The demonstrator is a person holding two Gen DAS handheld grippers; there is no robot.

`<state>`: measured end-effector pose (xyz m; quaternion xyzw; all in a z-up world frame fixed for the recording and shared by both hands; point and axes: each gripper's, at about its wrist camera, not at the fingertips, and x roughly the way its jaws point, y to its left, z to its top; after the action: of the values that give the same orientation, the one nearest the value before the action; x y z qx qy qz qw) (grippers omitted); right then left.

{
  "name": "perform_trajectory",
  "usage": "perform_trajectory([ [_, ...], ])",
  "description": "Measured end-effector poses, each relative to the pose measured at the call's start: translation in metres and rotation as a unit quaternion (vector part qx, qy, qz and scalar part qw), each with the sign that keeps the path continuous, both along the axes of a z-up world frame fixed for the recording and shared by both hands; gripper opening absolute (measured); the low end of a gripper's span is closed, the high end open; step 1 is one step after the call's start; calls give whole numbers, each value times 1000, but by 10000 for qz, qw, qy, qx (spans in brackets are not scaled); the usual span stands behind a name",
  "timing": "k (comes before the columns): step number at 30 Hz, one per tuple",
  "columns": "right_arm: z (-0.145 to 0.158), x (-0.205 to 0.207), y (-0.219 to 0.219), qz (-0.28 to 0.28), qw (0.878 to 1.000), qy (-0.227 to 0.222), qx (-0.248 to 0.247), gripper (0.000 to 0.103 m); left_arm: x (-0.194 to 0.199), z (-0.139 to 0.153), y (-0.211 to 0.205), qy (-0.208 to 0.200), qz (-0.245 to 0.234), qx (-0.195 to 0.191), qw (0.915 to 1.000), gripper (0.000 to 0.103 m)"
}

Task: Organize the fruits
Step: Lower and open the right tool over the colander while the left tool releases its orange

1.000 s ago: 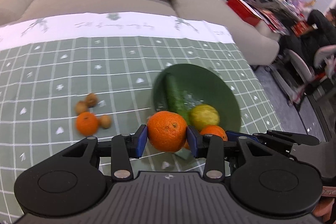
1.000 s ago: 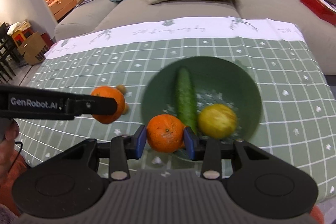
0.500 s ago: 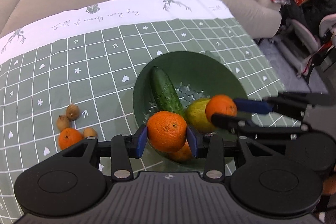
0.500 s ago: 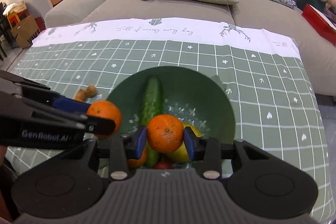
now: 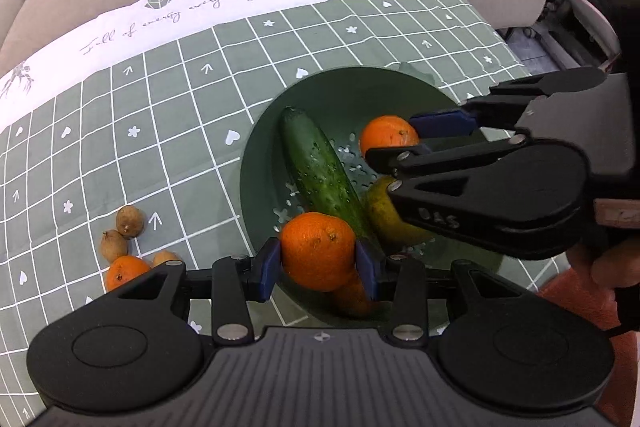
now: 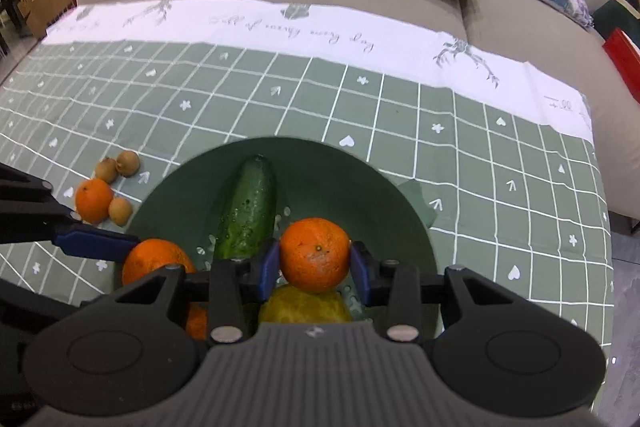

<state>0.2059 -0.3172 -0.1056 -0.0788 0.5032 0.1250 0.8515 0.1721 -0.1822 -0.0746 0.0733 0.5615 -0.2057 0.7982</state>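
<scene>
- Two mandarins are in my grip, one per tool, both over the green bowl point(image 5: 260, 155).
- Left wrist view: my left gripper point(image 5: 318, 263) is clamped on the left mandarin point(image 5: 317, 250), its pads pressing the fruit from either side. It hangs above the near rim, with the cucumber point(image 5: 316, 171) just beyond, long axis running away from the fingers toward the far wall. My right gripper point(image 5: 404, 141) enters from the right, deeper over the bowl.
- Right wrist view: the right gripper point(image 6: 314, 263) is closed on the right mandarin point(image 6: 315, 254), directly above a yellow-green fruit point(image 6: 304, 307). The cucumber point(image 6: 250, 211) lies just left of the fingers, pointing away.
- Judgement: the right hand is nearer the bowl's middle; free floor lies right of the cucumber, so the drop should favour that side.
- A loose mandarin point(image 6: 94, 199) and three small brown fruits point(image 6: 128, 163) wait on the tablecloth point(image 6: 360, 115), left of the bowl.
</scene>
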Motion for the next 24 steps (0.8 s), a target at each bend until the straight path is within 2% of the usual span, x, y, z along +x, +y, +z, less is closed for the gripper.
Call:
perform_trajectory([
  [6, -15, 11, 8, 80, 9997, 153, -163, 35, 9, -7, 4, 74, 84, -114, 9999, 45],
  [19, -32, 25, 10, -67, 9991, 384, -140, 36, 16, -13, 4, 53, 70, -164, 9998, 51],
  [24, -26, 20, 11, -77, 9994, 315, -147, 38, 11, -8, 4, 10, 1, -283, 9996, 63],
])
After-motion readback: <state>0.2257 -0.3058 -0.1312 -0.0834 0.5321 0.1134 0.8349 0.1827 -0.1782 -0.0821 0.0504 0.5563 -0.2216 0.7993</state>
